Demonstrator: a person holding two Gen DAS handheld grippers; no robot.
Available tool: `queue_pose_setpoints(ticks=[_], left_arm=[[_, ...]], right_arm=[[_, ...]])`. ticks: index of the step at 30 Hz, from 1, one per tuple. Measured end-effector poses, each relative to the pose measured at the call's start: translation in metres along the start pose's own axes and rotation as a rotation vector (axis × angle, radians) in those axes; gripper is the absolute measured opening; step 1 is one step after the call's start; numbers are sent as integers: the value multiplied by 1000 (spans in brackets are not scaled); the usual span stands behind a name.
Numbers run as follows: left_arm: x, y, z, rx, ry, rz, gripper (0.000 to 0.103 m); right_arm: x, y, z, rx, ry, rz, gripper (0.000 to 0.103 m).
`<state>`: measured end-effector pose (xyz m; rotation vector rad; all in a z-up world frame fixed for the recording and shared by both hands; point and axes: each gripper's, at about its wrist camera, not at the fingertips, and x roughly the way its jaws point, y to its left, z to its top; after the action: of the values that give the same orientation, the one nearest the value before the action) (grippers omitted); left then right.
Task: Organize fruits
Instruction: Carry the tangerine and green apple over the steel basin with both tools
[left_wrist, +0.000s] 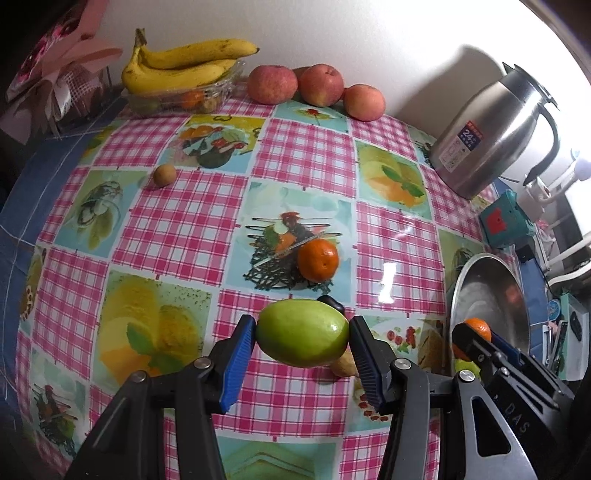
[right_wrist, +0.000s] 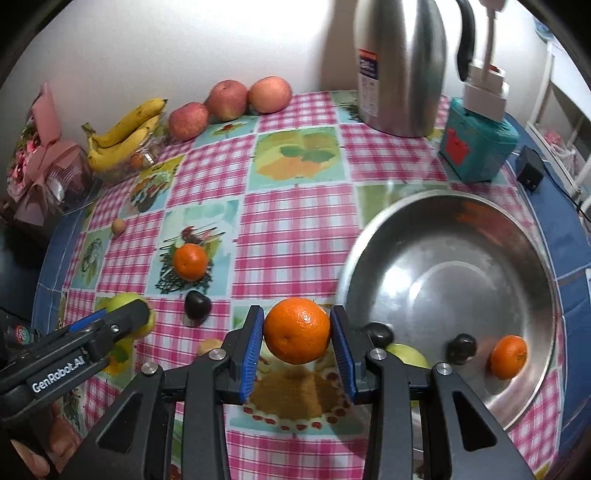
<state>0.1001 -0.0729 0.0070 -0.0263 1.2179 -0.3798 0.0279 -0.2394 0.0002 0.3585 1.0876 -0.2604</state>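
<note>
Plain white wall (right_wrist: 184, 44) stood behind the surface (left_wrist: 303, 155), spread with pink-checked, fruit-printed oilcloth. Strong light (left_wrist: 480, 22) glared at upper right; far left lay dark.

The bowl (right_wrist: 454, 221) and the jug (right_wrist: 400, 66) are brushed, shiny metal. A glossy, smooth plastic-looking cloth (right_wrist: 295, 229) covers the worktop. The gripper (right_wrist: 297, 334) pads look ribbed, perhaps rubber; the banana tub (left_wrist: 218, 90) is clear plastic.

Green fruit (left_wrist: 303, 334) and orange mandarin (right_wrist: 297, 330) held above the tablecloth.
</note>
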Motion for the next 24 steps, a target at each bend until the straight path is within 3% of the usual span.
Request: queue_pose_setpoints(ticks=[14,24], left_arm=[[5,-37,-9,37,28,-20,55],[8,-68,-10,91,43,-19,55]], right_arm=[[-23,-50,8,67,-42,-79,38],[-26,-87,9,119,-27,-112,38]])
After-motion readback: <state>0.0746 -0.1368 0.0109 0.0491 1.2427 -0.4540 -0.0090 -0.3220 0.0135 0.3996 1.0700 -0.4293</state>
